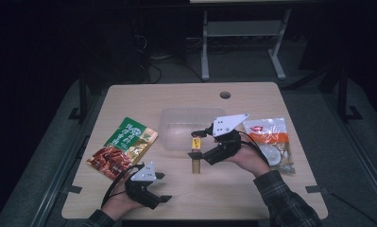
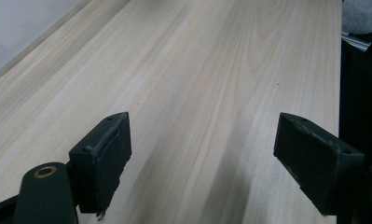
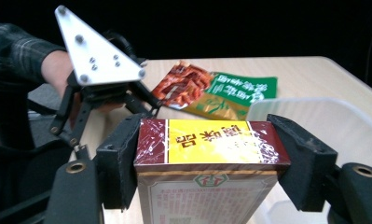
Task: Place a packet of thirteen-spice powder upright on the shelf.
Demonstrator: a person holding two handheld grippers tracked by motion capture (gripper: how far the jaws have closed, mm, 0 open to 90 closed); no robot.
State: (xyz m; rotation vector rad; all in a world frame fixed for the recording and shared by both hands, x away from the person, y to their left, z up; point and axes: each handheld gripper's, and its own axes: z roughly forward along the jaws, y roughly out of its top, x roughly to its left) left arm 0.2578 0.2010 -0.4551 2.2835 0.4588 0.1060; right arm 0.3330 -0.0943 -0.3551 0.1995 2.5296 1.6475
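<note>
A small maroon and yellow box (image 1: 195,153) stands upright near the middle of the wooden table (image 1: 186,198), just in front of a clear plastic container (image 1: 186,127). My right gripper (image 1: 194,146) is shut on the box (image 3: 207,149), one jaw on each narrow side. My left gripper (image 1: 160,187) rests near the table's front left, open, with nothing between its jaws (image 2: 202,158) but bare wood. In the right gripper view the left gripper (image 3: 104,88) and its grey plate stand beyond the box.
A green and red snack bag (image 1: 122,147) lies flat at the left, also in the right gripper view (image 3: 211,91). A clear and orange food packet (image 1: 271,142) lies at the right. The clear container's rim (image 3: 323,112) sits beside the held box.
</note>
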